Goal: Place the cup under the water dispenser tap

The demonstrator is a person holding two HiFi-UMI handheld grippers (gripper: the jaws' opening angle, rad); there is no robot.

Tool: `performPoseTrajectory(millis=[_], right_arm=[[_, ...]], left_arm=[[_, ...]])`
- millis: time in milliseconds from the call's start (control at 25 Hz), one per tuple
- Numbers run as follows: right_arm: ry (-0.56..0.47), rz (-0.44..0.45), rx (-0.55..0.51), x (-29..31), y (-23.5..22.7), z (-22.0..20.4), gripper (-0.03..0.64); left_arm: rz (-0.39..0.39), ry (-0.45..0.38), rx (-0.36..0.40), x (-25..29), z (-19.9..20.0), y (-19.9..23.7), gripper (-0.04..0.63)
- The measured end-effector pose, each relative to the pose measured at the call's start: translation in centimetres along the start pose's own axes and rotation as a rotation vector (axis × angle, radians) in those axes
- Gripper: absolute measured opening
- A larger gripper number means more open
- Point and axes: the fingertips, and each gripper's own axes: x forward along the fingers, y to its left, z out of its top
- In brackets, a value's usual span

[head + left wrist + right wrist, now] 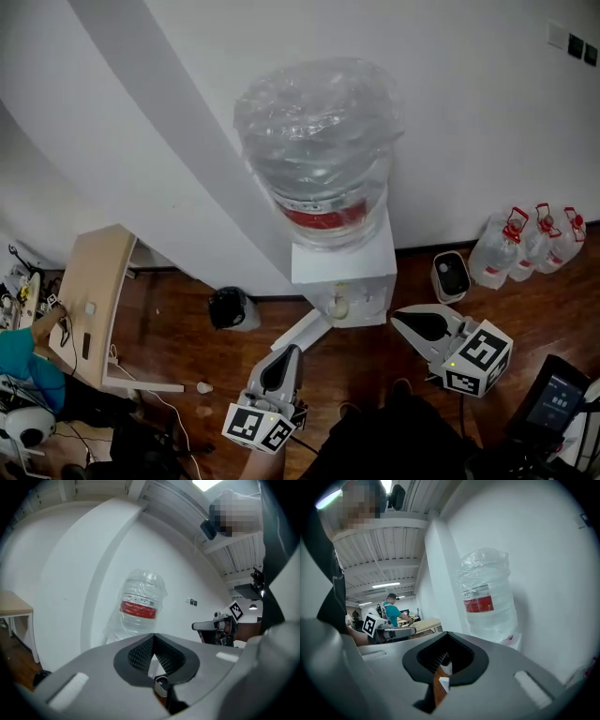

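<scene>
cup (338, 306): seen small and pale in the head view, set in the recess at the front of the dispenser (343, 265), below the bottle; whether it sits right under a tap cannot be told.
bottle (319, 150): large and clear, wrapped in plastic film, with a red label band; it is seated neck-down on the dispenser's top.
left gripper (292, 351): held in front of the dispenser, left of the recess, and pointed toward it. Its fingers are pressed together at the tips and nothing is pinched between them. It is kept apart from the cup.
right gripper (397, 319): held just right of the dispenser's base, tips turned toward it. Its fingers are closed on each other and nothing is held. No contact with the dispenser or the cup is seen.
panel (302, 330): white, laid aslant at the dispenser's lower left corner, just beyond the left gripper's tips.
jugs (530, 242): three, clear with red caps, stood together against the wall (469, 122), right of the dispenser.
container (450, 276): small and white with a dark top, placed between the dispenser and the jugs.
bin (231, 308): dark, set on the floor (178, 328) left of the dispenser, by the wall.
table (92, 305): pale wood, at the left of the head view, well apart from the dispenser.
person (392, 612): in a teal top, seen far off in the right gripper view, beside the table.
</scene>
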Motion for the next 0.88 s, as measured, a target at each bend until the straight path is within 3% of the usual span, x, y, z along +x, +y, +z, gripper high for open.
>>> performPoseTrajectory(millis=[880], right_arm=[[-0.002, -0.034, -0.026, 0.3, 3.8, -1.4, 0.0]], left_arm=[[-0.026, 0.015, -0.017, -3.8, -1.2, -0.2, 0.018]])
